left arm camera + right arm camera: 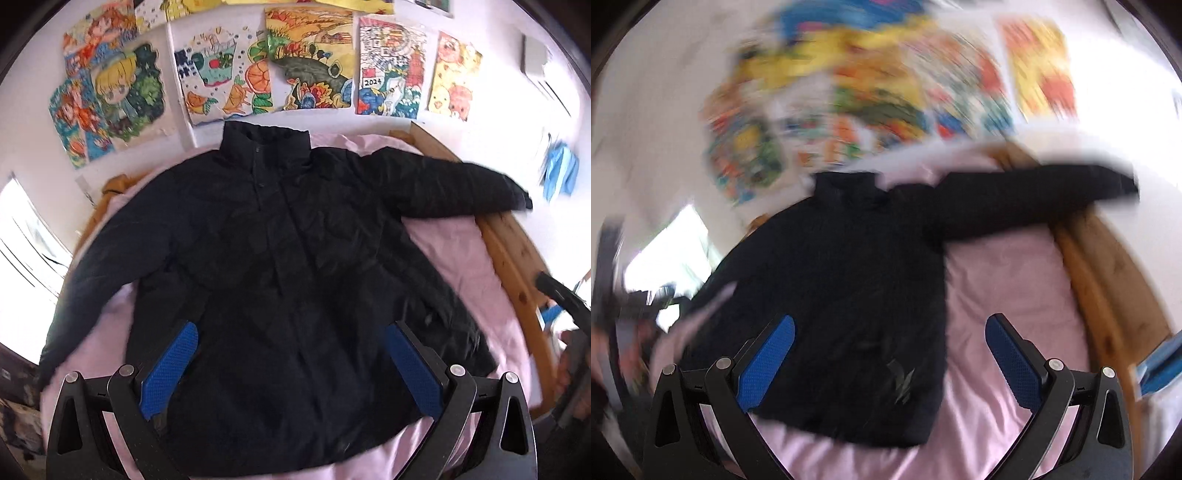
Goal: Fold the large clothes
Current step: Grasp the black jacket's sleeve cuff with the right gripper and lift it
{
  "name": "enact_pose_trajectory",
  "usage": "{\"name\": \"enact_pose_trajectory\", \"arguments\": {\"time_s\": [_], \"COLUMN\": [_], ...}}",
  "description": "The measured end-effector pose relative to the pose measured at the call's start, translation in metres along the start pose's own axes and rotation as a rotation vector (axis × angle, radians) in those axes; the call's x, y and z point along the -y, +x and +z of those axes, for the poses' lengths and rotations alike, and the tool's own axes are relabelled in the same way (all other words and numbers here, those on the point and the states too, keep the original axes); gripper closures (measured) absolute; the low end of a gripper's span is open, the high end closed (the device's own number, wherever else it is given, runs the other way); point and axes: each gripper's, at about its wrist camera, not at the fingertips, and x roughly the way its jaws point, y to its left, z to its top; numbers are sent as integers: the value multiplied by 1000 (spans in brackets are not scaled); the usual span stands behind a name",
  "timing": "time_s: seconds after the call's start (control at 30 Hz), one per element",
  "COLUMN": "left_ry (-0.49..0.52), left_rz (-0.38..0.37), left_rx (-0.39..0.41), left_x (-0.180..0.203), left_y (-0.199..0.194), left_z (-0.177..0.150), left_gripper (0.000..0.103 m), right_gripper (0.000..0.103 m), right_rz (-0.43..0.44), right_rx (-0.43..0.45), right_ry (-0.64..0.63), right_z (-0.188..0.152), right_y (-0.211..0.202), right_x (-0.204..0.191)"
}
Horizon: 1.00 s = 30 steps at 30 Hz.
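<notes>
Jacket (pixel 280 266) lay face up on the bed (pixel 454 254), collar toward the wall with the drawings (pixel 229 74), hem toward you at the near edge. You had it spread flat, which looks like the starting layout for a fold: front closed, body smooth, both sleeves out to the sides so each could be brought across in turn. One sleeve (pixel 461 184) reached to the bed's wooden rail (pixel 517 258) at the far right corner; the other ran down toward the near left edge.

Your left gripper (pixel 291 365) hovered over the hem with its jaws spread wide and nothing between them; the jacket's lower body lay beneath the gap, not pinched.

Your right gripper (pixel 890 358) was likewise released and empty. In its blurred view, the jacket's right side edge ran below the gap, with dark cloth by the left pad and bare pink sheet by the right.
</notes>
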Motion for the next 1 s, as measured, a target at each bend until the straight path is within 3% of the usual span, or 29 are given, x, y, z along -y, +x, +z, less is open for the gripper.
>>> {"name": "enact_pose_trajectory", "arguments": {"time_s": [0.07, 0.17, 0.3, 0.47, 0.6, 0.63, 0.7, 0.77, 0.83, 1.0], "left_ry": [-23, -19, -58, -141, -192, -224, -266, -295, -315, -301], "left_rz": [-15, -1, -36, -23, -44, -43, -39, -27, -15, 15], "left_rx": [8, 41, 42, 15, -28, -44, -50, -46, -39, -36], "left_x": [3, 5, -7, -27, -39, -45, -54, -62, -67, -76], "left_y": [15, 30, 35, 45, 59, 64, 70, 72, 74, 76], "left_z": [7, 7, 8, 14, 25, 29, 33, 35, 38, 40], "left_gripper": [0, 0, 0, 0, 0, 0, 0, 0, 0, 0], "right_gripper": [1, 1, 4, 29, 36, 36, 37, 55, 64, 86], "right_rz": [-64, -176, -303, -407, -433, -417, -466, -466, -492, -425], "right_rx": [-19, 39, 193, 306, 357, 386, 418, 458, 457, 465], "right_ry": [169, 309, 431, 621, 777, 776, 737, 722, 710, 773], "right_z": [25, 40, 58, 87, 90, 92, 99, 105, 117, 131], "right_y": [40, 80, 112, 143, 158, 160, 163, 162, 163, 157], "right_x": [44, 87, 117, 143, 166, 169, 170, 172, 176, 191]}}
